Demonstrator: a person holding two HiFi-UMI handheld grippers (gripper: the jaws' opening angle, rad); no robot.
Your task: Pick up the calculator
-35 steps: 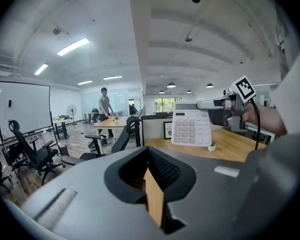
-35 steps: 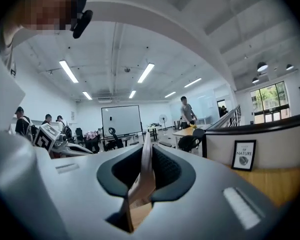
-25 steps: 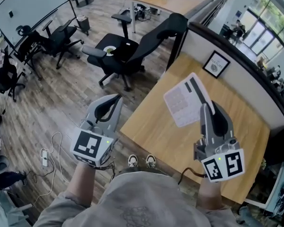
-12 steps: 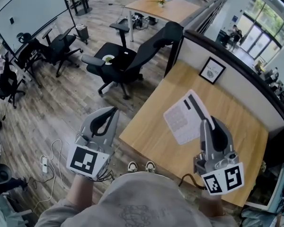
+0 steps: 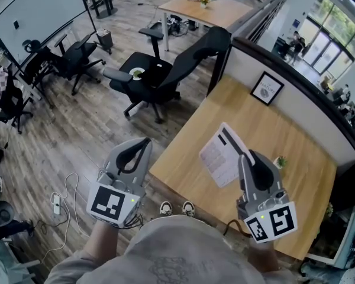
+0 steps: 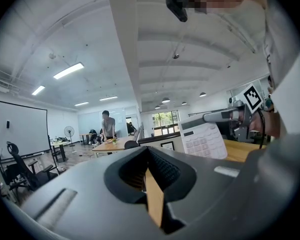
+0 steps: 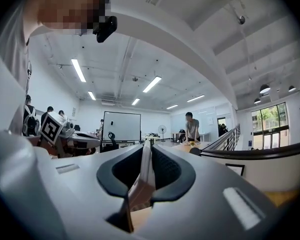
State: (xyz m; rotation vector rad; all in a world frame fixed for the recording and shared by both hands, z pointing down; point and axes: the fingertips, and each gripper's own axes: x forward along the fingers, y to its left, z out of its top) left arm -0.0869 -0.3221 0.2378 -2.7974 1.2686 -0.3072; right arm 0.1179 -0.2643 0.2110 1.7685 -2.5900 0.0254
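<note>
calculator (image 5: 219, 157) is up off the desk (image 5: 296, 158), over its near-left corner. The right gripper (image 5: 244, 155) is pinching it at the display end, with the body sticking out left of the fingers. The left gripper (image 5: 143, 142) hangs off the desk's left edge, jaws pressed together on nothing

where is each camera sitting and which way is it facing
Head view: on the person's head, looking steeply down at the desk and office chair; shows both forearms, the left tool, and the right tool gripping the calculator.
Left gripper view: on the left tool, looking along its shut jaws across the office; the right tool and calculator show at right.
Right gripper view: on the right tool, looking along jaws clamped on the calculator; the left tool shows at left.
Shared: all three show the calculator.
</note>
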